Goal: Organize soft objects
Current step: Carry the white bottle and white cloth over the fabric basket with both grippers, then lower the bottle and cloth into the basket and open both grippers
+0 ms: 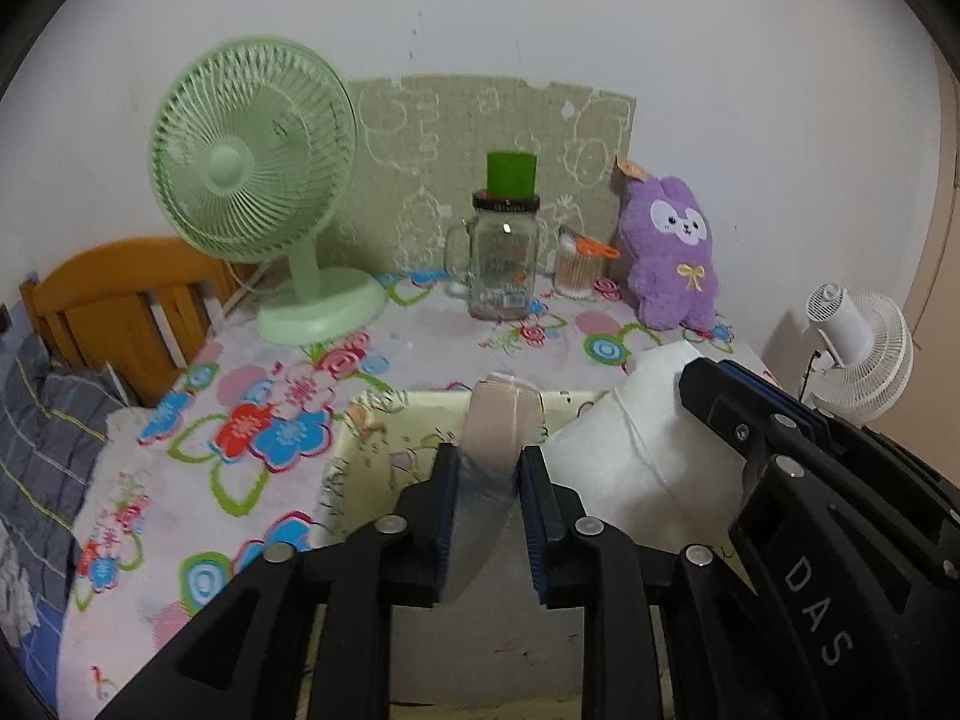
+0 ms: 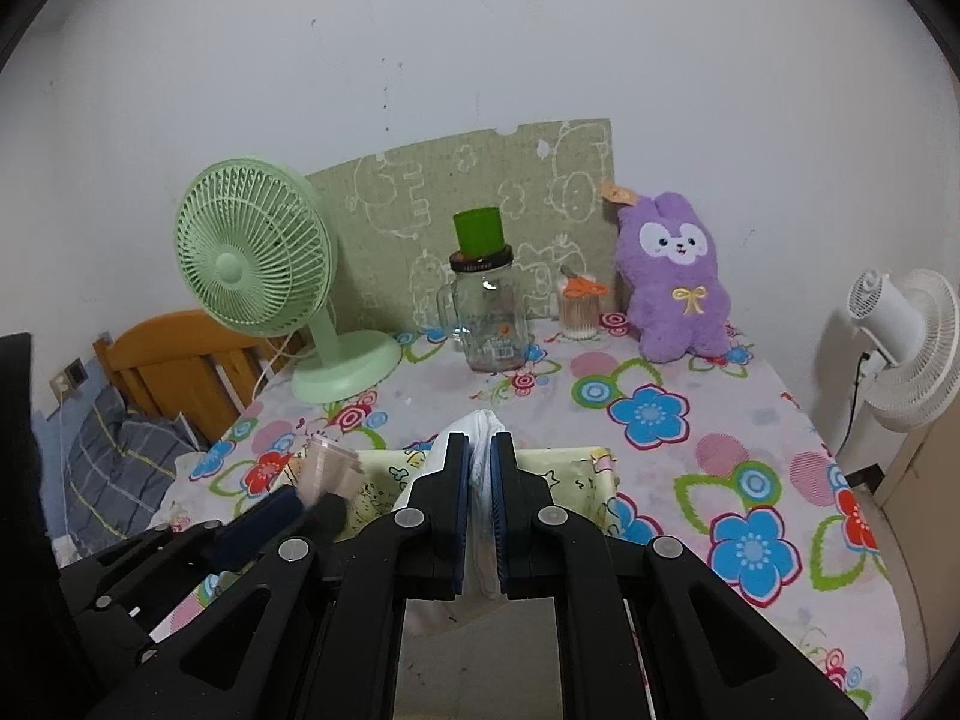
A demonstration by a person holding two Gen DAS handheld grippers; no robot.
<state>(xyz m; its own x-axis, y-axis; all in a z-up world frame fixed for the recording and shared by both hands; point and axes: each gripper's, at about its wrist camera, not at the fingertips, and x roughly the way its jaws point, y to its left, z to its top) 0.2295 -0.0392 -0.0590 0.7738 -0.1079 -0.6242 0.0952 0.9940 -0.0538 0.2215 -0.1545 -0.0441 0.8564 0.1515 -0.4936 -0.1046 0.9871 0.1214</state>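
My left gripper [image 1: 489, 453] is shut on a beige, rolled soft item [image 1: 504, 414], which sticks up past the fingertips over a pale yellow fabric box [image 1: 384, 438] with cartoon prints. My right gripper [image 2: 480, 441] is shut on a white cloth [image 2: 480, 420] over the same box [image 2: 564, 462]. The left wrist view shows the right gripper [image 1: 720, 384] close on the right with the white cloth [image 1: 624, 438] bunched below it. The right wrist view shows the left gripper [image 2: 318, 501] low on the left with the beige item [image 2: 327, 465]. A purple plush rabbit [image 1: 672, 258] [image 2: 675, 288] leans on the back wall.
A floral cloth covers the table [image 2: 720, 420]. At the back stand a green fan [image 1: 258, 180], a glass jar [image 1: 501, 264] with a green cup on top, and a tub of cotton swabs [image 1: 579, 270]. A white fan [image 2: 906, 348] is off the right edge, a wooden bed frame [image 1: 126, 300] on the left.
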